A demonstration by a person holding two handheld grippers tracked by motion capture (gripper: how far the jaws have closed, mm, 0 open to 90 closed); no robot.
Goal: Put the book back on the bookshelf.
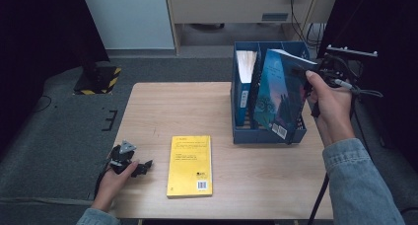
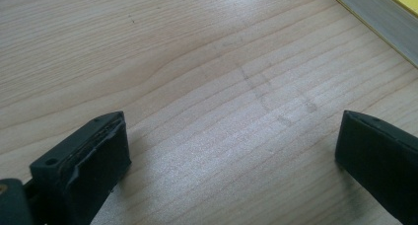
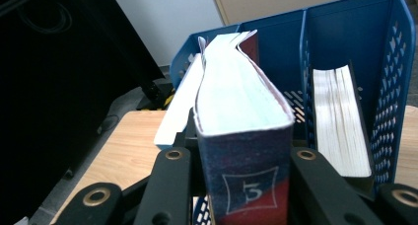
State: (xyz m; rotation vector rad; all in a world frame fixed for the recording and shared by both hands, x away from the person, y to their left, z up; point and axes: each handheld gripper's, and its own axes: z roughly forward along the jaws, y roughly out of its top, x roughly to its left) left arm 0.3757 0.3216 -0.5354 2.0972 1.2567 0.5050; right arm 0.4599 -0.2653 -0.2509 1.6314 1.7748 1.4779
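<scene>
A dark blue book (image 1: 277, 94) hangs tilted over the right slot of the blue file holder (image 1: 268, 134), its lower edge inside the slot. My right gripper (image 1: 305, 73) is shut on its upper right corner. In the right gripper view the jaws clamp the spine marked "5" of the dark blue book (image 3: 241, 111), with my right gripper (image 3: 240, 158) level behind it. A yellow book (image 1: 190, 166) lies flat near the table's front edge. Left of it my left gripper (image 1: 140, 167) rests on the wood, open and with nothing in it (image 2: 231, 151).
A second book (image 1: 245, 79) stands in the holder's left slot, page edges up (image 3: 340, 116). The holder sits at the table's (image 1: 162, 111) back right. The yellow book's edge (image 2: 379, 18) lies beyond the left jaws. Dark floor surrounds the table.
</scene>
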